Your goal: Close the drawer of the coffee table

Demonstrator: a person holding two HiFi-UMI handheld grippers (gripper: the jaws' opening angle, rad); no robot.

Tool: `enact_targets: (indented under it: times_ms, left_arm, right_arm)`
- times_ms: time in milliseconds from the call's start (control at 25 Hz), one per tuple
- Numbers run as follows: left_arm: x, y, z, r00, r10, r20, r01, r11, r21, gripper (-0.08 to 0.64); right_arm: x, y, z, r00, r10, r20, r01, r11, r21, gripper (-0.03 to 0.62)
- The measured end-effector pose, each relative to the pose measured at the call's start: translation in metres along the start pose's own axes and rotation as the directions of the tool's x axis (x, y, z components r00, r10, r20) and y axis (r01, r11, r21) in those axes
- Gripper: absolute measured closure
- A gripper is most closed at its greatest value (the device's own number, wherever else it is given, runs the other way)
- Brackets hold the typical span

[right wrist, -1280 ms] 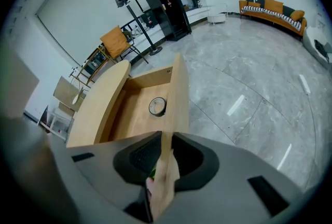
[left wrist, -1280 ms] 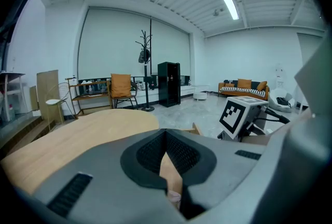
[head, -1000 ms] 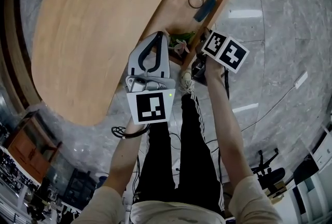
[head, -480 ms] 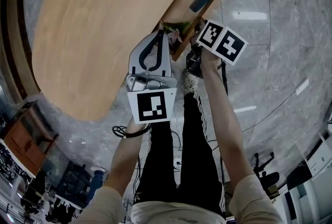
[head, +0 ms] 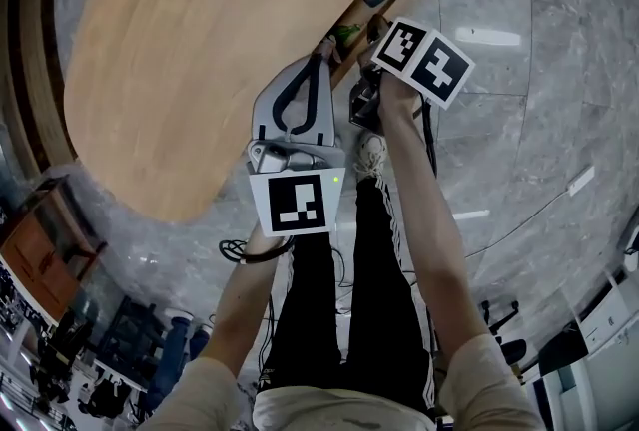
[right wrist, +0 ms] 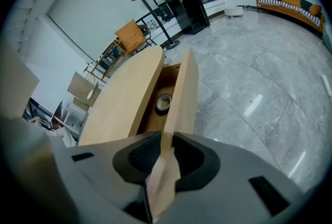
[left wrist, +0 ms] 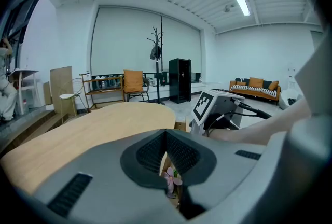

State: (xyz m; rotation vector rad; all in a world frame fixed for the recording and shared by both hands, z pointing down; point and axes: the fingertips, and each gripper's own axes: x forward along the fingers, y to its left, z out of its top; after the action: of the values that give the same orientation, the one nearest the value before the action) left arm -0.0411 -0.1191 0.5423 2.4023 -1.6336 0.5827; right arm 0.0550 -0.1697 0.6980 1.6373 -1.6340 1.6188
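At the drawer [right wrist: 187, 83] front, right gripper [right wrist: 165, 153] pinches its edge, left gripper [left wrist: 166, 135] hangs closed and empty; the protruding flower [left wrist: 170, 180] may jam it.

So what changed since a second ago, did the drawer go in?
Yes. The drawer slid further in under the table top, so less of it shows. The right gripper, clamped on its front panel, went along with it. The left gripper stayed shut and empty, and the tape roll is still inside.
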Motion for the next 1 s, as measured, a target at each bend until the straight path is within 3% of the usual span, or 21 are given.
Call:
enact_targets:
  times_ms: [240, 320, 400, 440, 520, 560, 640, 720, 760, 800, 840, 880, 920, 1000]
  left_arm:
    - [-0.002, 0.004, 0.001, 1.0, 0.017, 0.004, -0.017, 1.0, -0.022, 0.552]
    - [-0.005, 0.007, 0.004, 1.0, 0.021, 0.009, -0.021, 1.0, -0.022, 0.552]
    - [-0.007, 0.008, 0.007, 1.0, 0.022, 0.016, -0.021, 1.0, -0.021, 0.552]
    - [-0.008, 0.009, 0.008, 1.0, 0.024, 0.018, -0.023, 0.999, -0.024, 0.552]
    - [-0.009, 0.012, 0.008, 0.999, 0.032, 0.019, -0.031, 0.999, -0.038, 0.552]
    - [-0.01, 0.013, 0.007, 0.999, 0.036, 0.019, -0.035, 0.998, -0.046, 0.552]
    - [-0.01, 0.014, 0.006, 0.999, 0.045, 0.021, -0.043, 0.997, -0.057, 0.552]
    - [-0.01, 0.013, 0.004, 0.999, 0.05, 0.021, -0.049, 0.997, -0.064, 0.552]
    - [-0.009, 0.011, 0.003, 0.998, 0.051, 0.02, -0.05, 0.997, -0.067, 0.552]
    - [-0.009, 0.009, 0.001, 0.999, 0.052, 0.017, -0.051, 0.996, -0.07, 0.552]
    - [-0.009, 0.007, -0.001, 0.999, 0.053, 0.014, -0.052, 0.996, -0.076, 0.552]
    - [-0.008, 0.005, -0.003, 0.998, 0.054, 0.011, -0.053, 0.995, -0.085, 0.552]
    - [-0.008, 0.003, -0.005, 0.999, 0.054, 0.008, -0.053, 0.994, -0.093, 0.552]
    - [-0.007, 0.001, -0.008, 0.999, 0.052, 0.009, -0.051, 0.993, -0.106, 0.552]
  right_arm:
    - [0.001, 0.001, -0.002, 0.998, 0.05, -0.027, -0.051, 0.997, -0.052, 0.495]
    - [-0.001, 0.005, -0.003, 0.996, 0.083, -0.045, -0.088, 0.986, -0.142, 0.492]
    - [-0.005, 0.008, -0.003, 0.991, 0.123, -0.057, -0.135, 0.948, -0.287, 0.477]
    - [-0.008, 0.009, -0.002, 0.987, 0.148, -0.061, -0.16, 0.91, -0.382, 0.474]
    - [-0.017, 0.011, -0.001, 0.979, 0.193, -0.072, -0.198, 0.783, -0.59, 0.474]
    - [-0.021, 0.01, -0.001, 0.974, 0.207, -0.087, -0.21, 0.697, -0.686, 0.474]
    - [-0.027, 0.005, -0.005, 0.97, 0.199, -0.139, -0.222, 0.498, -0.838, 0.474]
    - [-0.028, -0.004, -0.008, 0.976, 0.15, -0.157, -0.196, 0.296, -0.935, 0.476]
    - [-0.027, -0.009, -0.008, 0.981, 0.131, -0.145, -0.17, 0.208, -0.963, 0.485]
    - [-0.026, -0.013, -0.007, 0.984, 0.121, -0.13, -0.146, 0.138, -0.98, 0.552]
    - [-0.025, -0.016, -0.007, 0.985, 0.121, -0.124, -0.136, 0.092, -0.986, 0.586]
    - [-0.023, -0.018, -0.009, 0.983, 0.127, -0.13, -0.14, 0.071, -0.988, 0.586]
    - [-0.02, -0.018, -0.01, 0.979, 0.142, -0.144, -0.155, 0.071, -0.985, 0.586]
    - [-0.016, -0.015, -0.013, 0.968, 0.19, -0.166, -0.189, 0.107, -0.976, 0.586]
